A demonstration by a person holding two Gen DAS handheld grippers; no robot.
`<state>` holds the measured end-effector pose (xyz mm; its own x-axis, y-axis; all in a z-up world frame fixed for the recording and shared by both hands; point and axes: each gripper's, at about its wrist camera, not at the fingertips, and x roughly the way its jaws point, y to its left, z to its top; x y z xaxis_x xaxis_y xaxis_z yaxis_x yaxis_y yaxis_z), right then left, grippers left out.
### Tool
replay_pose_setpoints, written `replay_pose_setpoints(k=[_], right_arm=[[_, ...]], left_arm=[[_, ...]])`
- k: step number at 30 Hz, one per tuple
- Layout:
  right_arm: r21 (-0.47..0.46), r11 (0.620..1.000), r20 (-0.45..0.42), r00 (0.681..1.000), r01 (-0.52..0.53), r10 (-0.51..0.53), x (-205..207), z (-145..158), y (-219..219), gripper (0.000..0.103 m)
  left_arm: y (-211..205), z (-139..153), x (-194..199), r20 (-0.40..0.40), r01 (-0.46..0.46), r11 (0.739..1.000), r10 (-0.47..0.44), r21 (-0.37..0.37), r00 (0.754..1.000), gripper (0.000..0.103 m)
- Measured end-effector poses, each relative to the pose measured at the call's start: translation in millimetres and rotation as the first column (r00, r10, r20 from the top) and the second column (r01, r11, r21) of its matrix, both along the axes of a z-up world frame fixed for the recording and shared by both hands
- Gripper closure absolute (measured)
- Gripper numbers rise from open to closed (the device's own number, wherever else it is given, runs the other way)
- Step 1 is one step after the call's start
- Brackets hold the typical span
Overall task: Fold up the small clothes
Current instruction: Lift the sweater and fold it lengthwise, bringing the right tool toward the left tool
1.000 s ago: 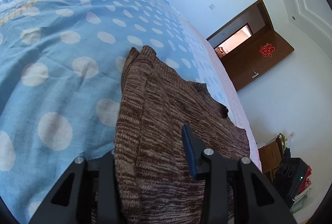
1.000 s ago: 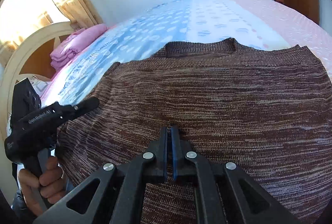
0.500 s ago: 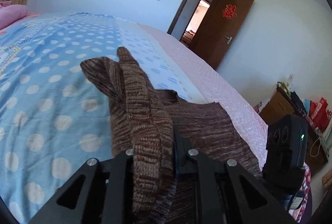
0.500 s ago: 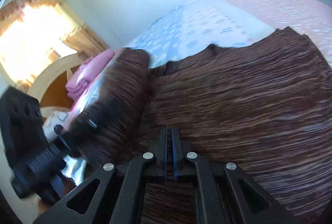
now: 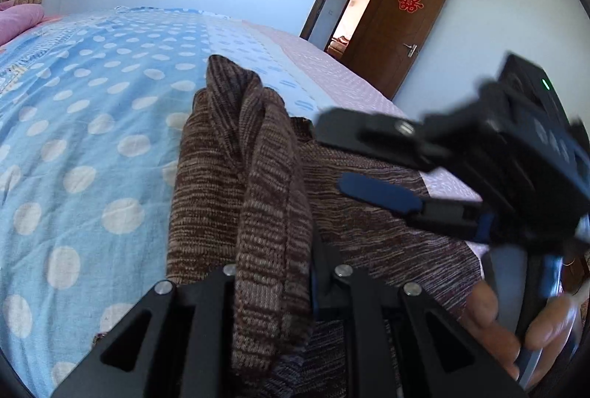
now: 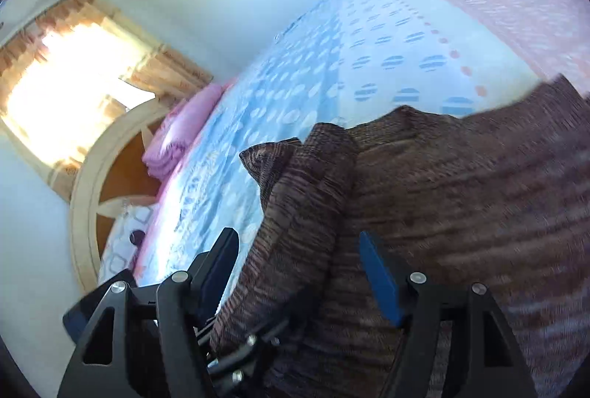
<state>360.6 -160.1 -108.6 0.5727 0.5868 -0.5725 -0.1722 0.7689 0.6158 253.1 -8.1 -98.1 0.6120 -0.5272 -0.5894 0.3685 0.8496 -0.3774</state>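
I hold the left gripper pressed onto a bunched fold of the brown knit sweater, which rises between its jaws and runs away ahead of them; the rest of the garment lies flat on the polka-dot bedspread, to the right of that gripper and beneath the right gripper. The right gripper's jaws are opening, and from its own camera the raised fold sits between them with neither pad pressing on it. The step in hand, as I judge it, is carrying the side of the sweater across its body. To do it well: keep the left pinch firm, lower the fold onto the flat panel to the right of the left gripper, and align the edge parallel to the far side seam. Use the spread right gripper to take the fold further ahead, so that both ends come down together; a single pinch point would likely let the knit sag and crease
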Motion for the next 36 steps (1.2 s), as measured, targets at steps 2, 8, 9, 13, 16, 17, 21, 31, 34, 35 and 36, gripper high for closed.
replay_pose_setpoints(k=[2, 8, 9, 13, 16, 17, 21, 31, 34, 35, 36], right_arm=[[-0.071, 0.996, -0.018, 0.999, -0.052, 0.051, 16, 4, 15, 0.034], [-0.27, 0.952, -0.035, 0.99, -0.143, 0.139, 45, 3, 57, 0.035], [-0.296, 0.945, -0.026, 0.99, -0.137, 0.135, 46, 3, 61, 0.036], [-0.36, 0.926, -0.027, 0.993, -0.114, 0.112, 46, -2, 56, 0.077], [-0.319, 0.943, -0.018, 0.996, -0.092, 0.091, 44, -1, 42, 0.084], [-0.308, 0.947, -0.014, 0.996, -0.088, 0.088, 43, 1, 41, 0.085], [-0.274, 0.96, 0.024, 0.997, -0.065, 0.074, 31, 12, 25, 0.086], [-0.162, 0.987, 0.051, 0.998, -0.018, 0.027, 14, 42, -60, 0.086], [-0.147, 0.989, 0.033, 0.999, 0.009, -0.005, 12, 35, -88, 0.086], [-0.137, 0.99, 0.023, 1.0, 0.019, -0.016, 11, 31, -98, 0.086], [-0.121, 0.992, 0.01, 1.0, 0.029, -0.028, 11, 25, -110, 0.086]], left_arm=[[-6, -1, 1, 0.004, -0.001, 1.0, 0.001, 0.003, 1.0, 0.086], [-4, -1, 0, -0.002, 0.005, 1.0, -0.005, -0.026, 1.0, 0.085], [-5, 0, -1, -0.001, 0.005, 1.0, -0.005, -0.024, 1.0, 0.085], [-6, 1, -2, 0.001, 0.005, 1.0, -0.005, -0.018, 1.0, 0.085], [-8, 5, -4, 0.012, 0.004, 1.0, -0.004, -0.005, 1.0, 0.085], [-10, 7, -6, 0.021, 0.006, 1.0, -0.006, 0.003, 1.0, 0.085], [-21, 17, -13, 0.029, 0.011, 1.0, -0.012, 0.012, 1.0, 0.085], [-98, 55, -33, 0.096, 0.107, 0.99, -0.116, 0.088, 0.989, 0.085], [-131, 50, -32, 0.075, 0.137, 0.985, -0.145, 0.102, 0.987, 0.085], [-140, 48, -32, 0.07, 0.148, 0.983, -0.156, 0.11, 0.985, 0.085], [-150, 47, -33, 0.066, 0.161, 0.98, -0.169, 0.117, 0.983, 0.085]])
